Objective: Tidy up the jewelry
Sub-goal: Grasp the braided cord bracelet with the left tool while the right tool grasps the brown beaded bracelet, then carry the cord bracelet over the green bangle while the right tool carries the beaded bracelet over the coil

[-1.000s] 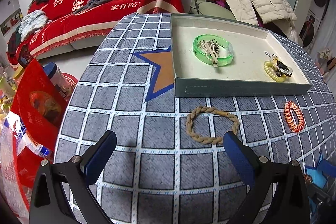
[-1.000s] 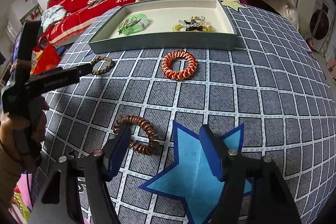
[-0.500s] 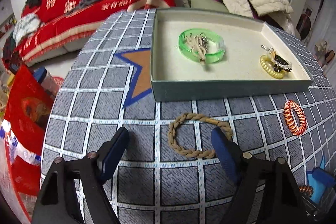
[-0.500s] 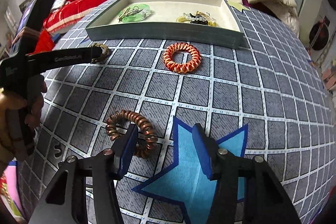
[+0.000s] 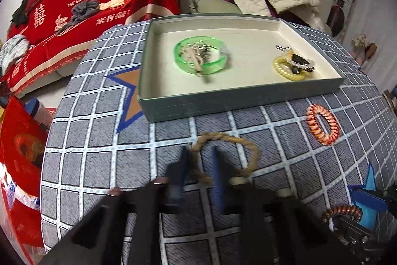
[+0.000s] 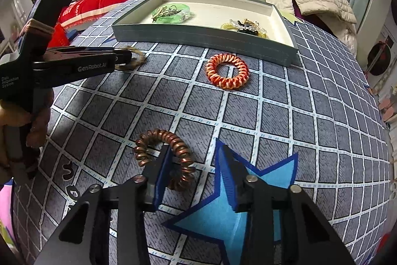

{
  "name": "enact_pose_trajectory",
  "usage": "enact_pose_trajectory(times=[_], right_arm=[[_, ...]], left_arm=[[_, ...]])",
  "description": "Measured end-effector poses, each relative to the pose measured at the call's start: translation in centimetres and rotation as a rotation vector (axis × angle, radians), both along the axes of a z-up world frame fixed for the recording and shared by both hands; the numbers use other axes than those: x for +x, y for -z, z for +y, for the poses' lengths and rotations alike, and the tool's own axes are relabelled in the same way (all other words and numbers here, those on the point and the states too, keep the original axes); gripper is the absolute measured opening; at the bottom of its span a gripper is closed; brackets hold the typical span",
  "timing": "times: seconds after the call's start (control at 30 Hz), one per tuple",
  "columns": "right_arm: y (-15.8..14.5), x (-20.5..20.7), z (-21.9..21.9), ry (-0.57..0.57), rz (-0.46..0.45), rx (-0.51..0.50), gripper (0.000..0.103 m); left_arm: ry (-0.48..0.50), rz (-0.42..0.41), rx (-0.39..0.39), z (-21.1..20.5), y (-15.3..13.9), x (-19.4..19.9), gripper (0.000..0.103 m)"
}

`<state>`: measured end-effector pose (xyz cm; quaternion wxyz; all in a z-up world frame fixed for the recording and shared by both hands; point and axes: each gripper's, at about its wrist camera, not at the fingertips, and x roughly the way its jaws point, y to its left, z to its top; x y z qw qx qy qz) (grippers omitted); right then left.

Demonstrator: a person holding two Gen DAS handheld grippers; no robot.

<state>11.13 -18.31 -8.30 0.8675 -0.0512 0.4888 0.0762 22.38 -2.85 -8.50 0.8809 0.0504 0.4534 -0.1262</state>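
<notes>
Left tool [image 5: 198, 165] pinches the braided bracelet [image 5: 228, 140] at lower centre; right tool [image 6: 196, 165], half-open, straddles the copper coil [image 6: 173, 145]. Next: lift into the tray [image 5: 223, 101].

On the grid-patterned grey tabletop [image 6: 297, 116], the tan braided rope bracelet [image 5: 230, 153] lies before the shallow grey-green cardboard tray [image 5: 223, 101], left of the orange-and-white coiled hair tie [image 5: 322, 124].
</notes>
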Motion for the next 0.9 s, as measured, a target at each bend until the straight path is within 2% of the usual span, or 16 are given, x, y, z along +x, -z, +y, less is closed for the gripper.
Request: enact_pose_trajectory(times=[0.13, 0.47, 0.9], right_arm=[[-0.1, -0.2, 0.2, -0.005, -0.003, 0.004, 0.014], [-0.7, -0.4, -1.9, 0.045, 0.002, 0.083, 0.012], [-2.2, -0.8, -4.0, 0.094, -0.024, 0.152, 0.012]], left_arm=[[0.000, 0.012, -0.033, 0.2, -0.1, -0.5, 0.028], [-0.006, 0.036, -0.117, 1.5, -0.8, -1.9, 0.028], [0.028, -0.010, -0.162, 1.1, -3.9, -3.6, 0.028]])
